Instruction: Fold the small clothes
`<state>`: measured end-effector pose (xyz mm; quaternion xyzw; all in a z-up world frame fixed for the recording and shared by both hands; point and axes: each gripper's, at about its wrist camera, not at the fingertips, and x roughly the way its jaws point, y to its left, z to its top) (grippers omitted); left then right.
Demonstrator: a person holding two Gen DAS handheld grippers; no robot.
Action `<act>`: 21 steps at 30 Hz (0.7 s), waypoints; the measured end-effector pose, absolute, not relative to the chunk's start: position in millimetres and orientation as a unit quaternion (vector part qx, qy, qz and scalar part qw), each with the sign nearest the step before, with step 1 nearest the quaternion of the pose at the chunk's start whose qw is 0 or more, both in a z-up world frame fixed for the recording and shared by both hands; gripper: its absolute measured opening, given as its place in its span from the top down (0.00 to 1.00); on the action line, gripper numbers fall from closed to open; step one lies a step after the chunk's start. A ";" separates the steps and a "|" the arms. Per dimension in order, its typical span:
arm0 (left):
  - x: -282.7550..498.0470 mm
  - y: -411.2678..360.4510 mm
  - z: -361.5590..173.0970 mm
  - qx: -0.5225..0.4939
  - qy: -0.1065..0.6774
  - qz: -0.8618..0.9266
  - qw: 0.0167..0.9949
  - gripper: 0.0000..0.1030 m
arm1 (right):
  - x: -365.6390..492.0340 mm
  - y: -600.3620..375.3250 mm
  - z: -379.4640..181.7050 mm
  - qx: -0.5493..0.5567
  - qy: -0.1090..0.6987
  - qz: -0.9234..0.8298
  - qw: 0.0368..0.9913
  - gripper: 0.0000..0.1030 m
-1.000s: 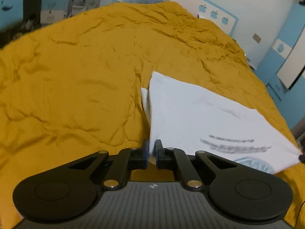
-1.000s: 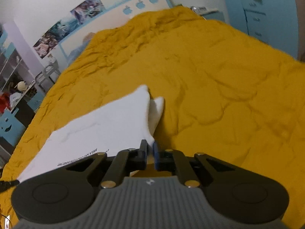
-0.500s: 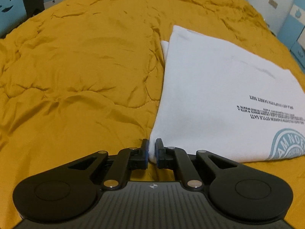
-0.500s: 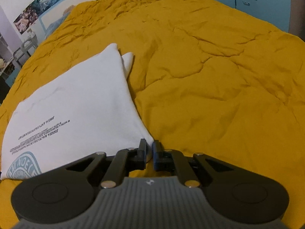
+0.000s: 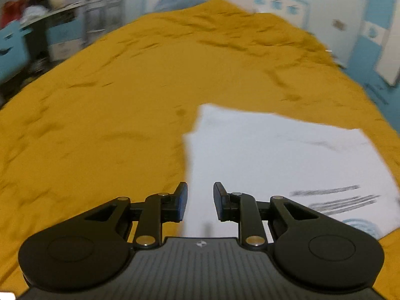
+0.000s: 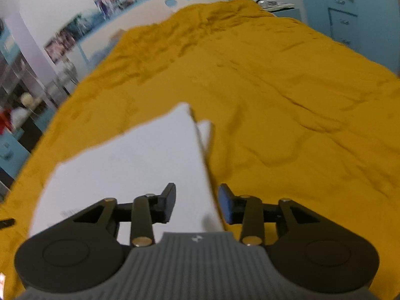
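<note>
While mustard bedspread (image 5: pixel 125 100) fills the room | white shirt (image 5: pixel 275 155) flat | left tongs (image 5: pixel 200 201), right tongs (image 6: pixel 196 203) both agape

Dim, probably indoor light; motion-blurred, with fisheye-bent edges.

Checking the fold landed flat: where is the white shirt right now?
The white shirt lies on the yellow bedspread, ahead of the open left gripper and open right gripper.
</note>
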<state>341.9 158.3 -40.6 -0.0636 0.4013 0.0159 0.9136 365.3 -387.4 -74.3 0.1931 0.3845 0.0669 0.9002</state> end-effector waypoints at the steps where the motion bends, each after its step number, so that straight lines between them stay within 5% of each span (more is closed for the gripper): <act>1: 349.4 149.8 -41.1 -0.062 0.401 0.008 0.914 0.73 | 373.2 -386.8 -75.0 0.202 0.379 0.071 0.900 0.66; 21: 513.1 10.6 -118.6 -0.033 0.408 -0.125 0.904 0.81 | 498.8 -404.7 -164.0 0.316 0.391 0.092 0.859 0.67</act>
